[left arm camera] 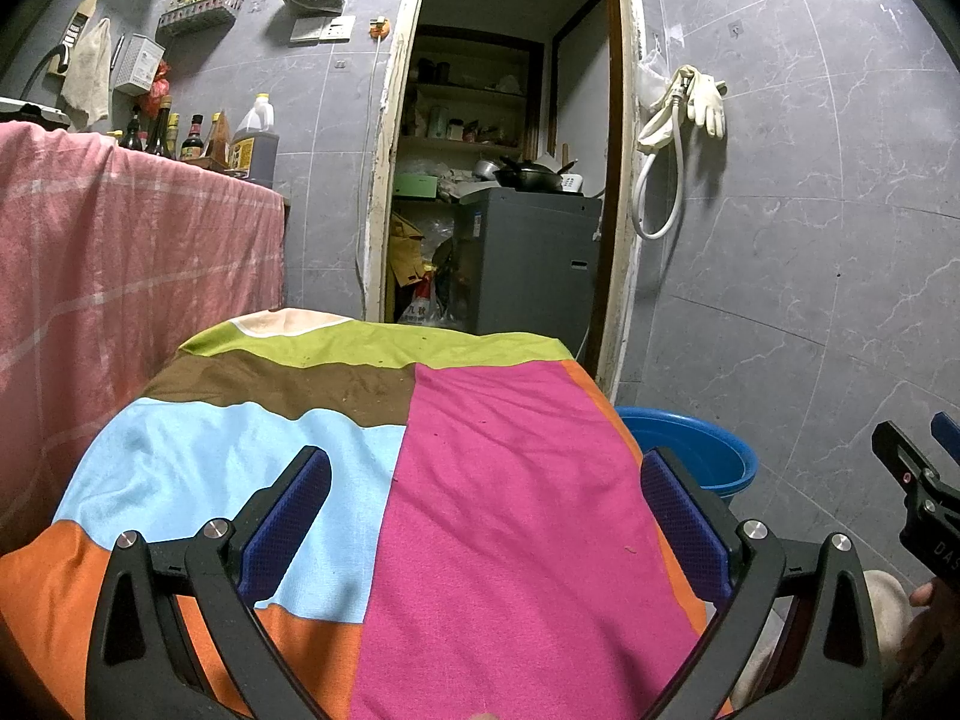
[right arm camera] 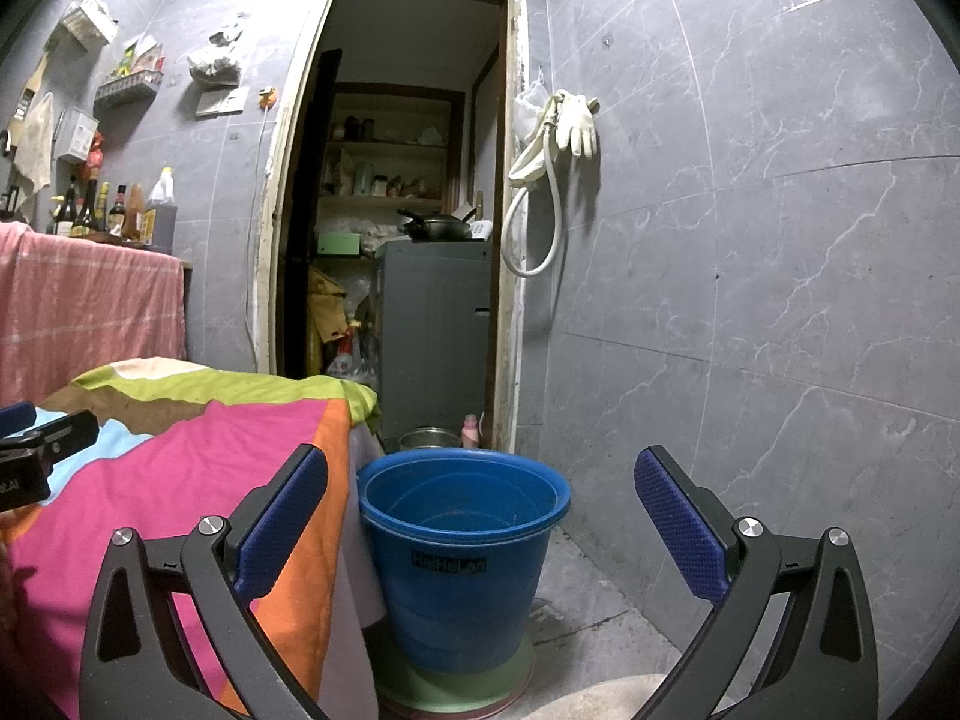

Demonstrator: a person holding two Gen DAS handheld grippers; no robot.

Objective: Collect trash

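My left gripper (left arm camera: 485, 474) is open and empty, held above a table covered by a patchwork cloth (left arm camera: 492, 480) of pink, light blue, orange, brown and green. Only small crumbs (left arm camera: 630, 549) show on the cloth. My right gripper (right arm camera: 480, 474) is open and empty, held above a blue bucket (right arm camera: 462, 564) that stands on the floor by the table's right edge. The bucket looks empty inside. Its rim also shows in the left wrist view (left arm camera: 690, 450). The right gripper shows at the right edge of the left wrist view (left arm camera: 918, 480).
A pink-draped counter (left arm camera: 120, 276) with bottles (left arm camera: 180, 138) stands at the left. An open doorway (right arm camera: 408, 240) ahead leads to a cluttered store room with a grey appliance (right arm camera: 438, 330). Gloves and a hose (right arm camera: 558, 138) hang on the tiled wall.
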